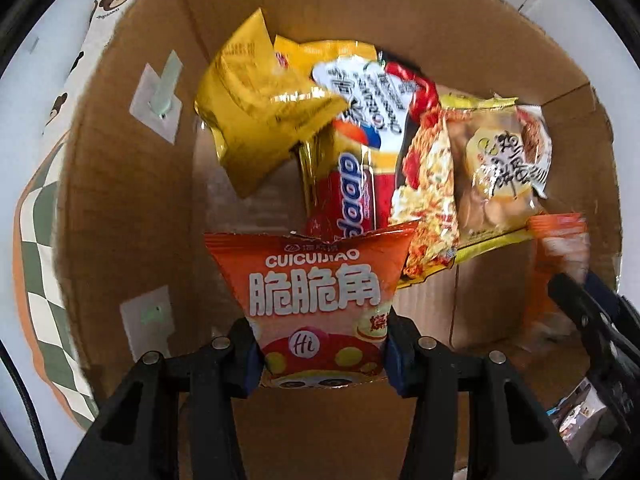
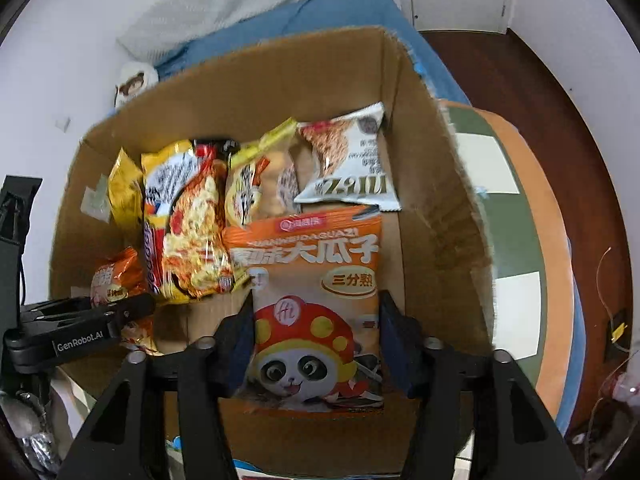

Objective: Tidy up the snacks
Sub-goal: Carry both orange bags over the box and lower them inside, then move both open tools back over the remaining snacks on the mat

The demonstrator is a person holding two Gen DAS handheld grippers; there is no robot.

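Observation:
My left gripper (image 1: pixel 320 354) is shut on an orange-red Cuicuijiao snack bag (image 1: pixel 316 292) and holds it inside the open cardboard box (image 1: pixel 132 200). My right gripper (image 2: pixel 316 350) is shut on an orange sunflower-seed bag with a panda (image 2: pixel 316 304), held over the box's near side (image 2: pixel 436 200). Inside the box lie yellow packets (image 1: pixel 256 116), a red biscuit pack (image 1: pixel 352 192), a noodle pack (image 2: pixel 192 236), a pastry bag (image 1: pixel 500 168) and a white bag (image 2: pixel 352 168). The left gripper shows at the left in the right wrist view (image 2: pixel 132 308).
The box stands on a checkered green and white cushion (image 2: pixel 516 216) with an orange border. A bear-print cloth (image 1: pixel 100 20) lies behind the box. Blue bedding (image 2: pixel 320 16) and a white blanket lie beyond. Dark wood floor (image 2: pixel 560 128) is at the right.

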